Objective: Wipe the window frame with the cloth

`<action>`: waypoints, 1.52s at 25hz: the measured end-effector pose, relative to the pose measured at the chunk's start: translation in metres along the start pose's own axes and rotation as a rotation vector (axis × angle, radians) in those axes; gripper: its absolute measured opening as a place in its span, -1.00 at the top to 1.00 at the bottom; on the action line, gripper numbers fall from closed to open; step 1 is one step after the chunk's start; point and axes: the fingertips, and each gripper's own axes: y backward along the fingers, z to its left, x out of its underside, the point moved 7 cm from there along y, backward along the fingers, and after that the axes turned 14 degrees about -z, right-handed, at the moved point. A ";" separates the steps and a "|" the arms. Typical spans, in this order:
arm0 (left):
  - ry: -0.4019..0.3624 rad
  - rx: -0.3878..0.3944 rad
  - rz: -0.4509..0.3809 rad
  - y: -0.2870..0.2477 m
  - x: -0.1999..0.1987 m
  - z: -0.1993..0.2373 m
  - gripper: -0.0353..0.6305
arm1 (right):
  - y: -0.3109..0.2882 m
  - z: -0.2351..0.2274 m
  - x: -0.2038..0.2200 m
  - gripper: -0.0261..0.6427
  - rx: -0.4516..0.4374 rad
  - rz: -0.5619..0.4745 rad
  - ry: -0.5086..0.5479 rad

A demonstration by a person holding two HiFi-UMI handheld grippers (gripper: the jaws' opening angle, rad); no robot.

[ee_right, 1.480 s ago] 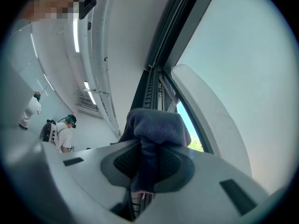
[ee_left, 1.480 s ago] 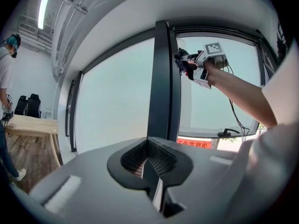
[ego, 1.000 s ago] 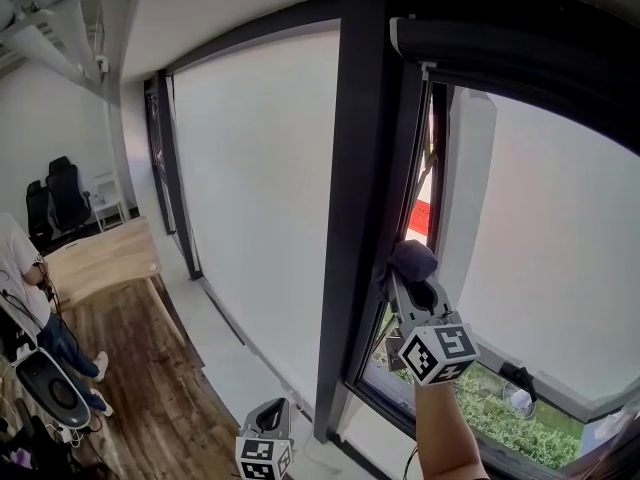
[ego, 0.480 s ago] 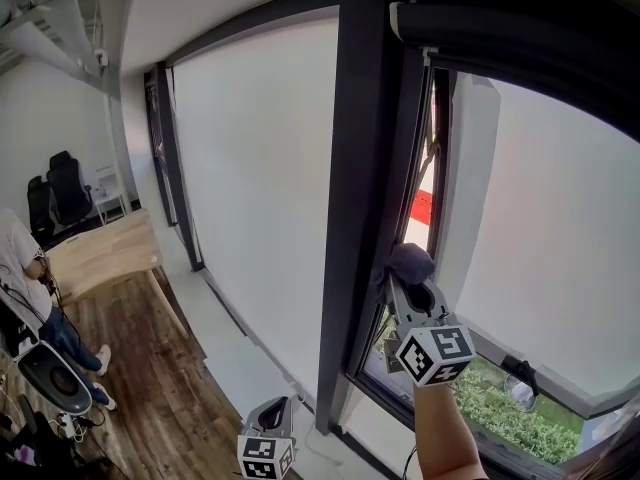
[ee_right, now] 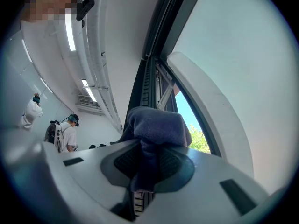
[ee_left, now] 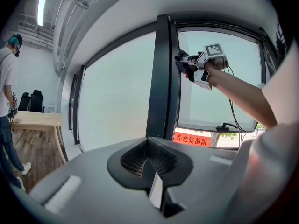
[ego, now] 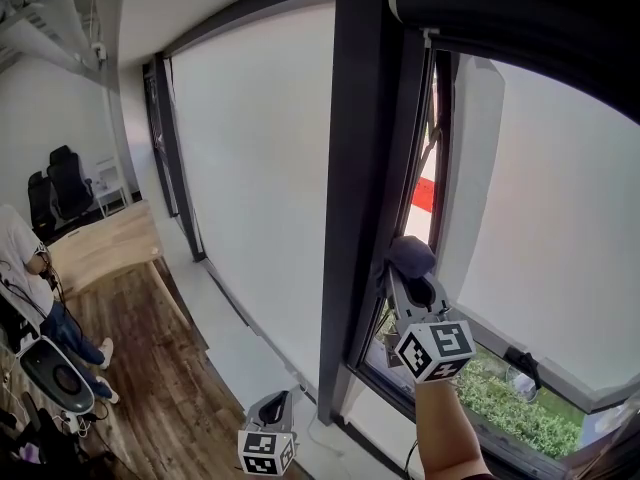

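A dark blue-grey cloth (ego: 411, 255) (ee_right: 156, 127) is bunched at the tip of my right gripper (ego: 412, 273) (ee_right: 148, 160), whose jaws are shut on it. The cloth presses against the dark vertical window frame (ego: 362, 188) beside the narrow open gap of the sash. From the left gripper view the raised right gripper (ee_left: 189, 69) and cloth (ee_left: 180, 62) show against the frame (ee_left: 161, 78). My left gripper (ego: 270, 410) (ee_left: 150, 164) hangs low near the floor, shut, with nothing between its jaws.
A black roller-blind housing (ego: 500, 38) runs above the open sash. A window handle (ego: 518, 366) sits on the lower sill at right. A wooden desk (ego: 100, 253), black chairs (ego: 60, 193) and a person (ego: 25, 278) stand at left on the wood floor.
The cloth and right gripper have edged slightly down the frame; the view has shifted a little. The left gripper stays low and still.
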 end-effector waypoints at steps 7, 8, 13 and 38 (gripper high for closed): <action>0.001 -0.003 0.017 0.004 0.005 0.000 0.88 | 0.011 0.002 0.019 0.72 0.007 0.033 -0.017; 0.000 -0.002 0.018 0.004 0.006 -0.001 0.88 | 0.012 0.001 0.021 0.72 0.009 0.040 -0.018; 0.001 -0.007 0.019 0.005 0.004 -0.001 0.88 | 0.016 0.002 0.027 0.72 0.014 0.062 -0.017; 0.005 -0.006 0.031 0.008 0.011 -0.001 0.88 | 0.034 0.006 0.058 0.72 0.081 0.133 -0.059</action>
